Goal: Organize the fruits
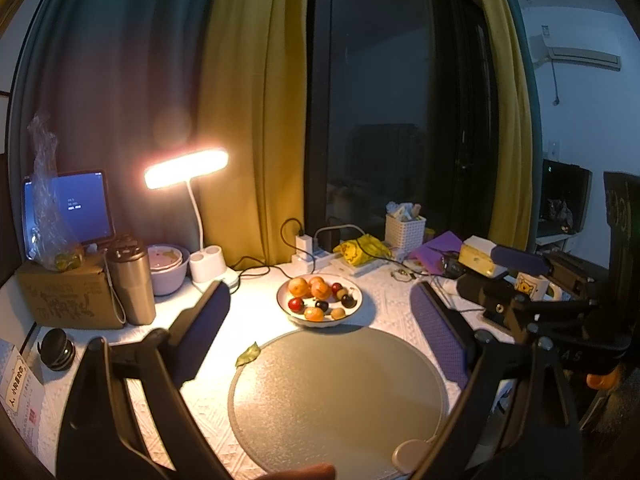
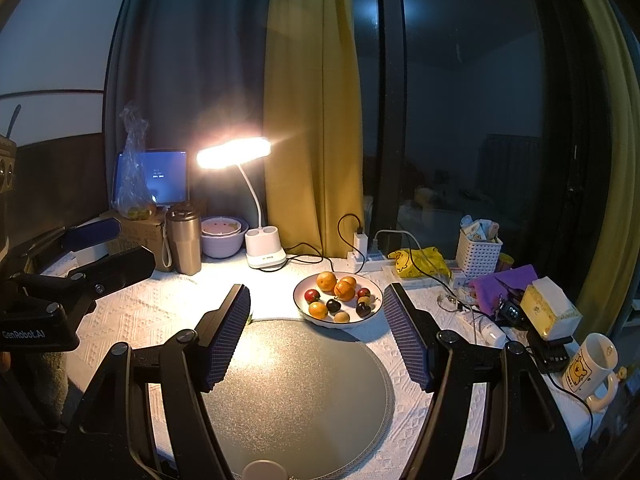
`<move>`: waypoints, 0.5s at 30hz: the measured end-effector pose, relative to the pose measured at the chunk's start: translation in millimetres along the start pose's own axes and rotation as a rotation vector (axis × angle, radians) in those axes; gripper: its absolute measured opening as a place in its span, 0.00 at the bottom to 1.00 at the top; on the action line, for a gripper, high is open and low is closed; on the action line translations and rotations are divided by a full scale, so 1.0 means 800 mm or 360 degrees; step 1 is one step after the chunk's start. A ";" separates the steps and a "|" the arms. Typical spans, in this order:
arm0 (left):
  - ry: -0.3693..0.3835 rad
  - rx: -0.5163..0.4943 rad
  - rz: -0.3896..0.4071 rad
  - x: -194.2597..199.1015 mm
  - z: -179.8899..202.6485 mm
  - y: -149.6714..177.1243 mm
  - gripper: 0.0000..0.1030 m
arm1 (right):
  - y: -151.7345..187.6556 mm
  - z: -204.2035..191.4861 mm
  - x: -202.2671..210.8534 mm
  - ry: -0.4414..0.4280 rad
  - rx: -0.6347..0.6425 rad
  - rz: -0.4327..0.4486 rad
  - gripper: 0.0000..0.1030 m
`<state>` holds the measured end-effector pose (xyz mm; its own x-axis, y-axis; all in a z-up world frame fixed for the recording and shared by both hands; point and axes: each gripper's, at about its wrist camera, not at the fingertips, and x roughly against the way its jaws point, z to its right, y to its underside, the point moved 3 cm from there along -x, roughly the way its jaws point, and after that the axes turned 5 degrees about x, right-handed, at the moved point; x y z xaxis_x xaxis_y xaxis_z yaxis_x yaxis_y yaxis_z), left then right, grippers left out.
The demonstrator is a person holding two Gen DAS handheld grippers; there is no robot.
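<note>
Left wrist view: the left tongs (image 1: 320, 312) gape wide, holding nothing, above the grey mat (image 1: 338, 400); the fruit plate (image 1: 319, 300) sits beyond it on the bench (image 1: 392, 304).

Right wrist view: the right tongs (image 2: 318, 320) stand wide apart, empty, with the fruit plate (image 2: 338, 300) just ahead.

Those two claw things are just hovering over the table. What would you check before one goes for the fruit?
1. Left gripper open and empty: ok.
2. Right gripper open and empty: ok.
3. Fruit all in the white bowl, none spilled: ok.
4. Grey round mat free for sorting: ok in the middle; a leaf lies at its edge.
5. Charger cable clear of the bowl: ok.
6. Fruit ripeness or softness: cannot tell.
</note>
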<state>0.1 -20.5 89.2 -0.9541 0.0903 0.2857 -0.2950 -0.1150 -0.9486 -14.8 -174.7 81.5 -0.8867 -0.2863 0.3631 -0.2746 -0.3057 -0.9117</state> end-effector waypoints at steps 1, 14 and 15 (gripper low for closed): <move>0.0003 0.0001 0.0000 0.000 0.001 0.000 0.90 | 0.000 0.000 0.000 0.0000 0.0000 0.0000 0.70; 0.0008 0.0010 0.0003 0.001 0.001 0.004 0.90 | 0.000 0.003 0.000 -0.0009 0.0006 -0.0006 0.70; 0.0008 0.0012 0.0003 0.001 0.001 0.004 0.90 | 0.000 0.003 0.000 -0.0009 0.0005 -0.0005 0.70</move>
<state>-1.7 -21.3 86.7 -0.9543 0.0949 0.2834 -0.2937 -0.1223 -0.9480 -14.1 -177.2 81.9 -0.8836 -0.2906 0.3672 -0.2762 -0.3098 -0.9098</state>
